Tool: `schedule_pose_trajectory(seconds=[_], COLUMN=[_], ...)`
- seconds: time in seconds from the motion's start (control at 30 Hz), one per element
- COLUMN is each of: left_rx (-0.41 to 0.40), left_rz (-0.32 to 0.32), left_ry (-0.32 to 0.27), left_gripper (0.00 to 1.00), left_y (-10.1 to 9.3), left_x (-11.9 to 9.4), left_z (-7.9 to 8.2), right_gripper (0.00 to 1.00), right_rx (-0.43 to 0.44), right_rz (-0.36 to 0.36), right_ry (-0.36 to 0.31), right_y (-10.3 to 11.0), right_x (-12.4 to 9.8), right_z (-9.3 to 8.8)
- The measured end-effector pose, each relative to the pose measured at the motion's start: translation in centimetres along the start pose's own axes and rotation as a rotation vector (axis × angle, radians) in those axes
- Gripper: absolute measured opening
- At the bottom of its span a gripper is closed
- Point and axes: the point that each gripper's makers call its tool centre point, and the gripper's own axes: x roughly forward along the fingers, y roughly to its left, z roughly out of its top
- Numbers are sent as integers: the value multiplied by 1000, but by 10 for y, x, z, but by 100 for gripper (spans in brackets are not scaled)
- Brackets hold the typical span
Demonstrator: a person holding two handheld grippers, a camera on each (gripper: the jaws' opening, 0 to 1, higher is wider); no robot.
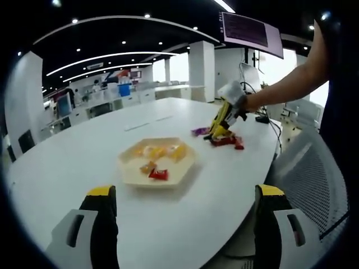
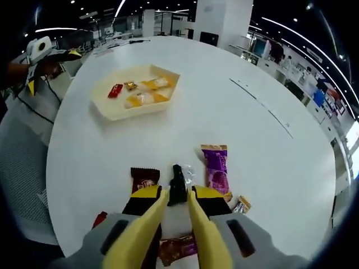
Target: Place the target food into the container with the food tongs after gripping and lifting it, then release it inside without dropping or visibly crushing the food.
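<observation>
I count one white table [image 2: 235, 134] and one pale hexagonal tray [image 2: 115, 109] on it. Inside the tray I make out one red wrapped candy [image 2: 115, 90], one small gold-brown one [image 2: 130, 86], and about three yellow-orange packets [image 2: 147, 92]; their edges blur together. Loose on the table I count one purple packet [image 2: 216, 168], one dark brown packet [image 2: 145, 179], one small black piece [image 2: 178, 184], one gold candy [image 2: 242, 204], one red candy [image 2: 100, 218] and one bronze-wrapped candy [image 2: 176, 246].
</observation>
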Motion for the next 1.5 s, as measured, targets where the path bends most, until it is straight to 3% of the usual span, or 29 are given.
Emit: schedule_pose_trajectory(seconds=[0.37, 1.2, 1.5], left_rx=[0, 7, 11], left_rz=[-5, -5, -3], left_ry=[-3, -7, -17], left_gripper=[99, 99, 99], left_y=[-1, -2, -1], left_x=[0, 0, -1], left_z=[1, 2, 4], right_gripper=[19, 20, 20], right_rx=[84, 101, 68], right_rz=[6, -15, 6], right_ry=[-36, -93, -111], right_y=[-11, -23, -13], right_x=[-15, -39, -30], right_z=[14, 46, 79])
